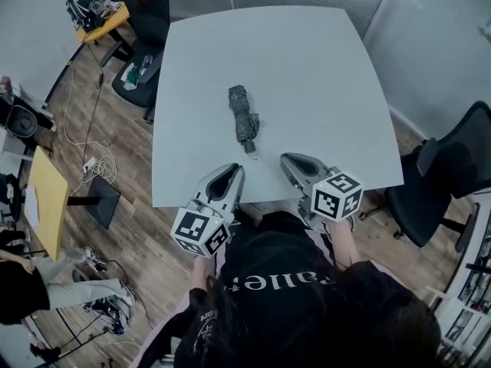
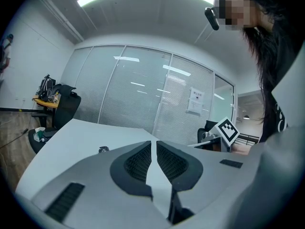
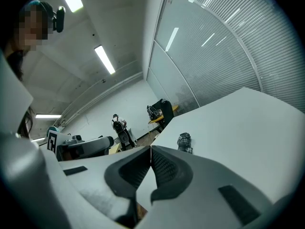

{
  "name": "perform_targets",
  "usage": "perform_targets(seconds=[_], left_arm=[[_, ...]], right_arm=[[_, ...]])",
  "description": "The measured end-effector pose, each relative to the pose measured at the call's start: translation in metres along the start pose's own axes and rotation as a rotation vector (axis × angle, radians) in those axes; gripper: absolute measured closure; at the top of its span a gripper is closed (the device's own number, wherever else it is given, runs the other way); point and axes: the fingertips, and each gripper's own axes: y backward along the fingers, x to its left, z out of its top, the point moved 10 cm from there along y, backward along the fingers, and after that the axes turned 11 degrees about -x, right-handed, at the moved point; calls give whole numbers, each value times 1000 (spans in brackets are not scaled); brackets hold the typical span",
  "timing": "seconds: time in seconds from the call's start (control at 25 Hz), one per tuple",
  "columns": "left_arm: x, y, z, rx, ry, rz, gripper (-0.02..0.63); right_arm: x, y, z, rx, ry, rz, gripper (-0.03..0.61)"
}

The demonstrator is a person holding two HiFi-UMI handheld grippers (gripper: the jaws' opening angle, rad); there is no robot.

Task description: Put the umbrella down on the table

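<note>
A folded dark grey umbrella (image 1: 243,119) lies flat on the pale table (image 1: 322,60), near its middle, with nothing touching it. My left gripper (image 1: 230,172) hovers at the table's near edge, a short way in front and left of the umbrella, its jaws shut and empty. My right gripper (image 1: 290,162) hangs beside it on the right, also shut with nothing between its fingers. From the left gripper view, only the umbrella's tip (image 2: 103,150) peeks over the shut left gripper (image 2: 153,142). The right gripper view shows the umbrella (image 3: 184,141) just past the shut right gripper (image 3: 150,148).
A black office chair (image 1: 449,179) stands right of the table, and another (image 1: 146,18) at its far left corner. A yellow desk (image 1: 44,202), cables and a power strip (image 1: 90,163) lie on the wooden floor to the left. Glass partition walls (image 2: 143,99) surround the room.
</note>
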Motion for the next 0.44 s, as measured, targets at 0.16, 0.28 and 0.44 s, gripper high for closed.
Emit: perform_targets(seconds=[0.16, 0.28, 0.44], left_arm=[[-6, 0, -4, -1, -3, 6, 568], [-8, 1, -6, -11, -1, 10, 568], [-11, 2, -8, -19, -2, 7, 568]], right_arm=[[-4, 4, -2, 1, 1, 10, 557], [-4, 6, -2, 3, 7, 16, 557], [-7, 8, -3, 1, 12, 14, 557]])
